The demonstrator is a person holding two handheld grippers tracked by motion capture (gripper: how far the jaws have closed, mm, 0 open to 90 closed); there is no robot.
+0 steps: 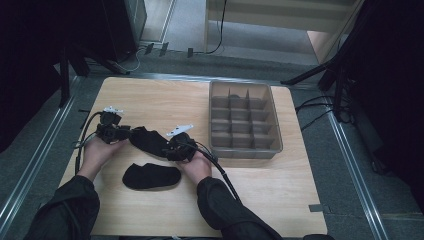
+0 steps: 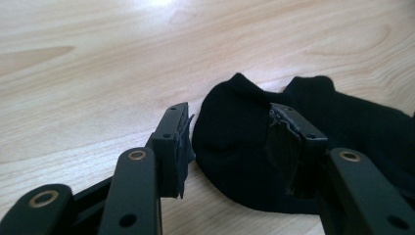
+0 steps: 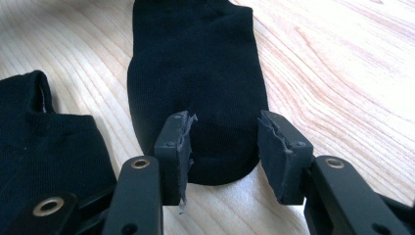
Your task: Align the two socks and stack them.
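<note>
— so, from the high view first: what's on the table (image 1: 150,95)?
— two black socks. the far sock (image 1: 148,140) stretches between the left gripper (image 1: 120,133) and the right gripper (image 1: 172,149), one end at each. the near sock (image 1: 151,176) lies flat just in front of the hands. a grey divided organizer box (image 1: 244,120) sits to the right, well apart from the socks. this view also gives the room: grey floor, black stands and cables around the light wooden table.
— and the left gripper view?
— closer in. the jaws stand apart, with the sock's end lying on the wood between them. the sock runs behind the right-hand pad (image 2: 284,147), but i can't tell whether it touches; the other pad stands clear, so there's no grip.
— the right gripper view?
— it shows the far sock running lengthwise away, its rounded end between the jaws. they are spread wider than that end, and neither pad presses it. the near sock is off at the left edge. bare wood grain fills the rest.
</note>
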